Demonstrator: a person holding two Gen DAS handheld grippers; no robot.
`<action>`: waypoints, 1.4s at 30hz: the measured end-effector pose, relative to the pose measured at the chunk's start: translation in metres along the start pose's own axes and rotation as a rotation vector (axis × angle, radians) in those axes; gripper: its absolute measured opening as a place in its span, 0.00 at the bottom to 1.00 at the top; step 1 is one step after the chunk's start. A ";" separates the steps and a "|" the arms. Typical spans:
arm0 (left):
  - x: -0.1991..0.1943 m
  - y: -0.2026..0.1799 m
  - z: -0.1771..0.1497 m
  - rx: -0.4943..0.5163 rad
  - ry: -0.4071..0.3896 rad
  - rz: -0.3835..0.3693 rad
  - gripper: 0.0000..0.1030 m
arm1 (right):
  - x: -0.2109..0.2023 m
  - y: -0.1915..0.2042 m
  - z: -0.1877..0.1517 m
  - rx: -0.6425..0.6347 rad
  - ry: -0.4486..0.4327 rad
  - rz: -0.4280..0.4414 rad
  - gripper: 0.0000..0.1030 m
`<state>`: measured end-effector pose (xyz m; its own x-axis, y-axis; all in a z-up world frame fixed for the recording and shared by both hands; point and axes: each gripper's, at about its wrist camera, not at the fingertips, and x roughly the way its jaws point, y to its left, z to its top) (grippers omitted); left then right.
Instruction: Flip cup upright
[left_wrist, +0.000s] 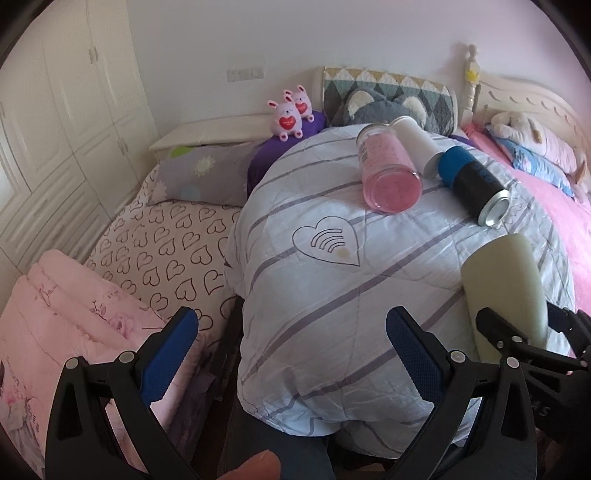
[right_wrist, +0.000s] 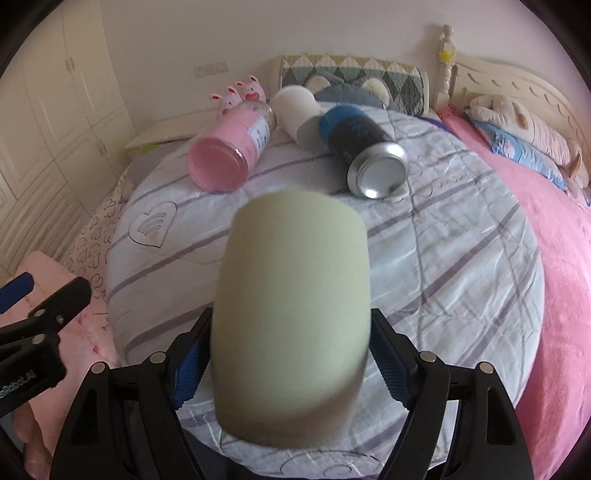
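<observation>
My right gripper (right_wrist: 291, 350) is shut on a pale green cup (right_wrist: 291, 295), held above the striped quilt (right_wrist: 443, 258); the cup's far end points away from me and its opening is hidden. The cup also shows at the right edge of the left wrist view (left_wrist: 506, 288), clamped in the right gripper (left_wrist: 517, 332). My left gripper (left_wrist: 291, 343) is open and empty over the quilt's near left edge (left_wrist: 314, 295); it shows at the lower left of the right wrist view (right_wrist: 44, 306).
A pink jar (right_wrist: 229, 155), a white cup (right_wrist: 295, 110) and a blue-black steel bottle (right_wrist: 365, 155) lie on their sides at the quilt's far end. Pillows and plush toys (right_wrist: 517, 125) line the headboard. A folded pink blanket (left_wrist: 74, 332) lies at left; a wardrobe (left_wrist: 55, 110) stands beyond.
</observation>
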<state>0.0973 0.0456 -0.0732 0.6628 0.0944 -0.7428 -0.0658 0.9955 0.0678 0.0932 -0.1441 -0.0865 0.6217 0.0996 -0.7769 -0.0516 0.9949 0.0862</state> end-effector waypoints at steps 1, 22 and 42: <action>-0.002 -0.002 0.000 0.003 -0.001 -0.001 1.00 | -0.006 -0.001 0.000 0.004 -0.011 0.012 0.78; -0.040 -0.070 -0.004 0.036 0.035 -0.025 1.00 | -0.086 -0.079 -0.013 0.107 -0.139 -0.017 0.78; -0.029 -0.122 0.016 0.050 0.103 -0.063 1.00 | -0.071 -0.121 0.002 0.136 -0.108 0.019 0.78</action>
<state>0.0978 -0.0783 -0.0490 0.5843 0.0336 -0.8109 0.0120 0.9987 0.0500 0.0565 -0.2718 -0.0406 0.7022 0.1090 -0.7036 0.0373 0.9812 0.1892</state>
